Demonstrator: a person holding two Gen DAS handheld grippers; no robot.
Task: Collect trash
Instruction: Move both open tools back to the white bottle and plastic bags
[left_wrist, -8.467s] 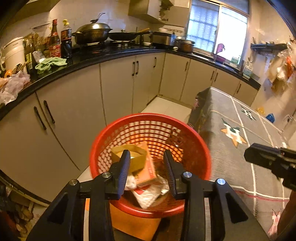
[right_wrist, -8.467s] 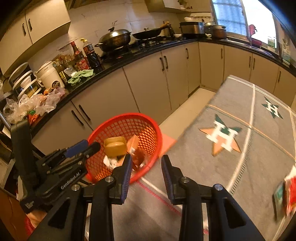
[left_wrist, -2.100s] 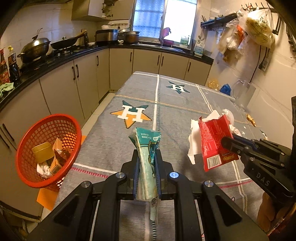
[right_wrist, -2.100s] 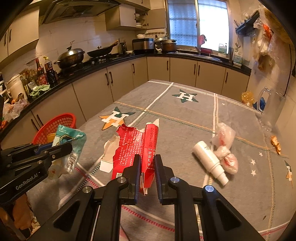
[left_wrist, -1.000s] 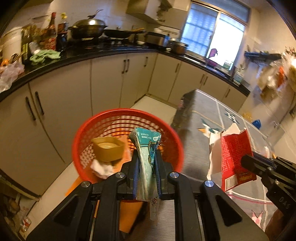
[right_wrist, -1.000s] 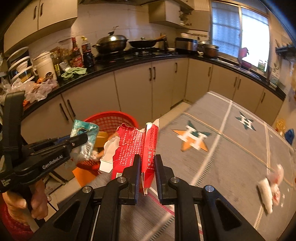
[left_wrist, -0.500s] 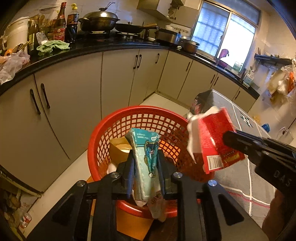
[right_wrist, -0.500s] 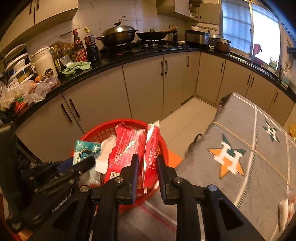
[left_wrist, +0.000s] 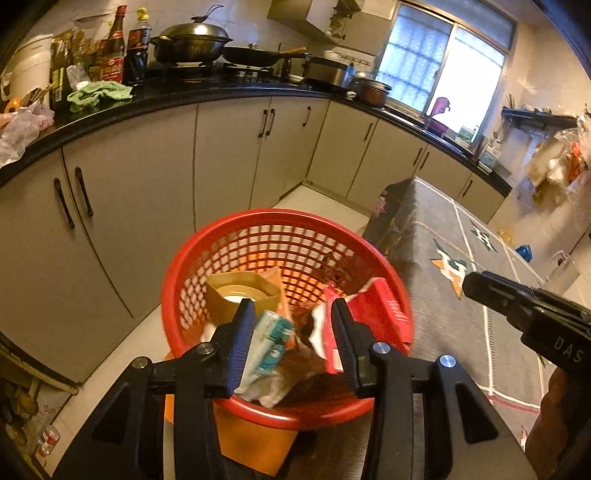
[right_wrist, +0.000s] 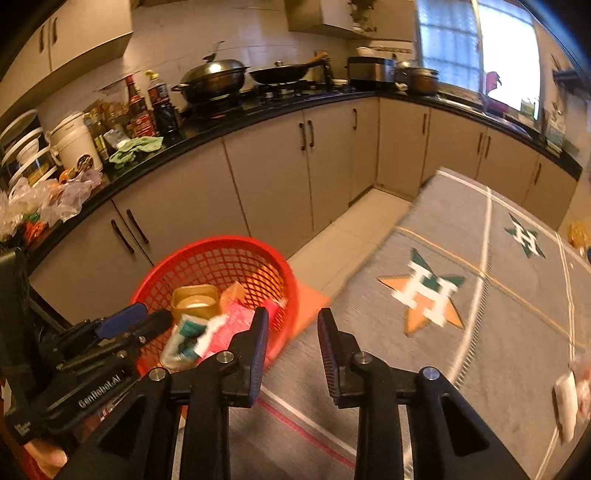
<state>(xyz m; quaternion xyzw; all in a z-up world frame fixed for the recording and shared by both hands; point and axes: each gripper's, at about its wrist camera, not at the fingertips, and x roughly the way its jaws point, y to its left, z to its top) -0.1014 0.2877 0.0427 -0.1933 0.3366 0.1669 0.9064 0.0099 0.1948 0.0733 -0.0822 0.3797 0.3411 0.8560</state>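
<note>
The red packet (left_wrist: 373, 314) and teal wrapper (left_wrist: 271, 341) in the basket (left_wrist: 229, 240) are motion-blurred, print unreadable.

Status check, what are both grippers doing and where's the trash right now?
Left gripper open over round red plastic mesh basket. Right gripper open, empty. Teal-and-white wrapper and red torn carton in the basket. Nothing blocking.
</note>
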